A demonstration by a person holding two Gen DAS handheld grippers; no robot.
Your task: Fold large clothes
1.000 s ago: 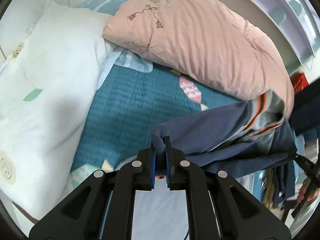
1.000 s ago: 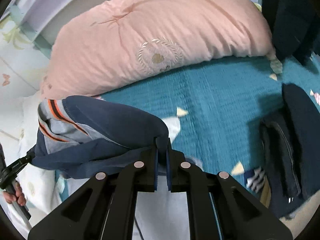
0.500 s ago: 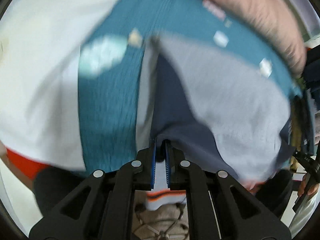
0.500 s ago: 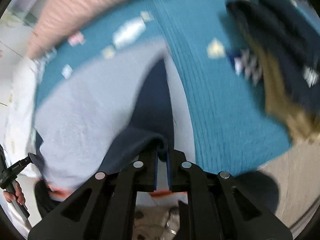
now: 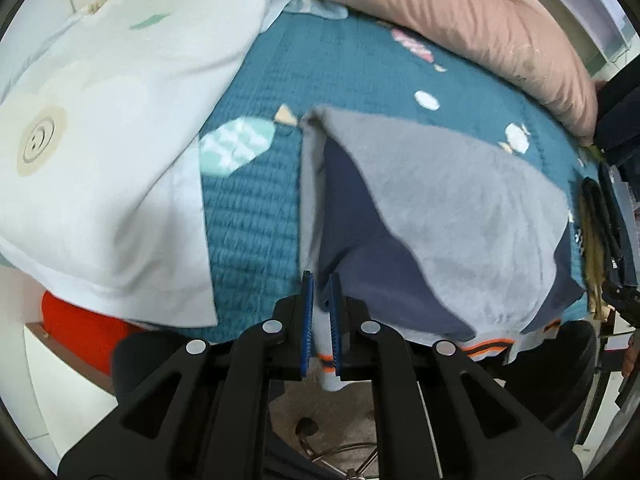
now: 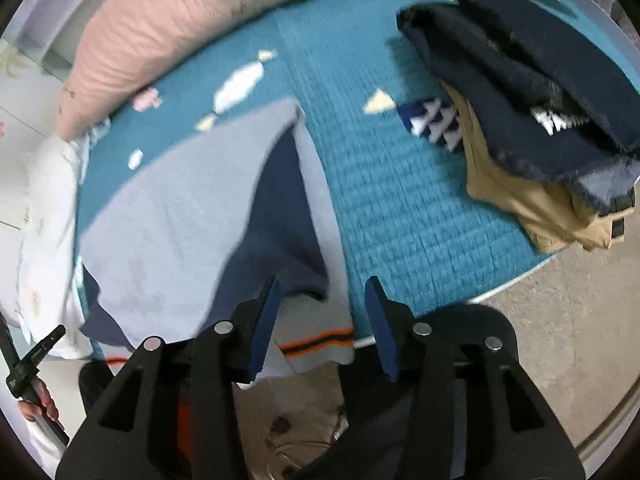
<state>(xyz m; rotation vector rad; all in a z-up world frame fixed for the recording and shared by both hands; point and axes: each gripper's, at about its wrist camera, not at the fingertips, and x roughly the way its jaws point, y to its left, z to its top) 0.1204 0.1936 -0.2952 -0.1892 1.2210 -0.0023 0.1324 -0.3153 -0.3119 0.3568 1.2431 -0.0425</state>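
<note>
**A:** Where is the garment?

**B:** The grey and navy sweater [image 5: 440, 208] lies spread on the teal quilt [image 5: 256, 216] of the bed, at the bed's near edge. Its hem, with orange and dark stripes, hangs over that edge toward the floor. A grey layer is folded across the navy one, leaving a navy wedge showing down the middle.

**A:** And the left gripper?

**B:** The left gripper [image 5: 320, 312] has its jaws nearly together, and the sweater's near left edge runs between the blue pads; it is pinched there, right at the bed's near edge.

**A:** The right one?

**B:** The right gripper [image 6: 320, 320] has just been opening. Its blue pads stand well apart, with the sweater's near right corner and striped hem lying between them. The pads do not press on the cloth, so nothing is held.

**A:** What else is on the bed?

**B:** A pink pillow [image 5: 460, 16] lies along the far edge. A white duvet [image 5: 104, 128] with pale prints covers the left side as the left wrist view shows it. Toward the bed's right edge, in the right wrist view, sits a pile of dark navy clothes [image 6: 520, 80] over a tan garment [image 6: 532, 208].

**A:** Anything of the person?

**B:** A hand [image 6: 38, 404] on a dark handle shows at the lower left rim of the right wrist view
</note>
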